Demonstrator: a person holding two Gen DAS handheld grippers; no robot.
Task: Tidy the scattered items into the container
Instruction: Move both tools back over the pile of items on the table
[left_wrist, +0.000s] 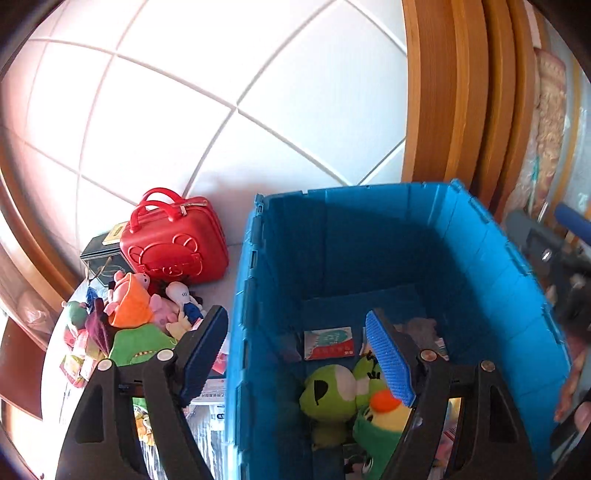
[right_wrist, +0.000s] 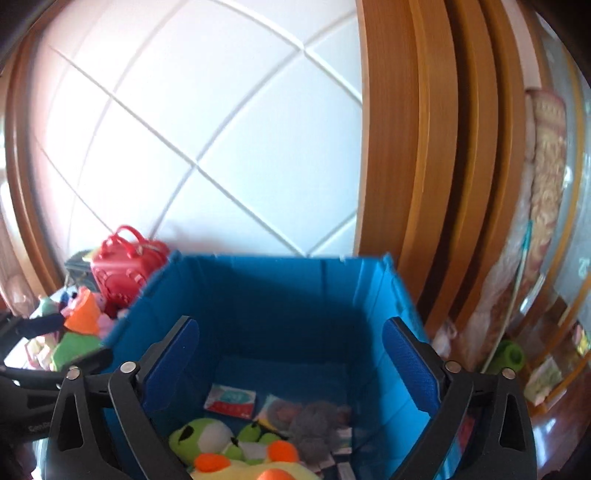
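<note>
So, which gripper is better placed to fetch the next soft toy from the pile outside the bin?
Probably the left gripper: it straddles the blue plastic bin's left wall, beside the plush toy pile. The right gripper hangs open inside the bin.

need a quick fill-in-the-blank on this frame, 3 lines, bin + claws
The left claw is open and holds ____.
The red handbag stands ____ the blue bin, on its left.
The green frog plush lies ____ the bin.

Missing words: nothing; outside; inside
</note>
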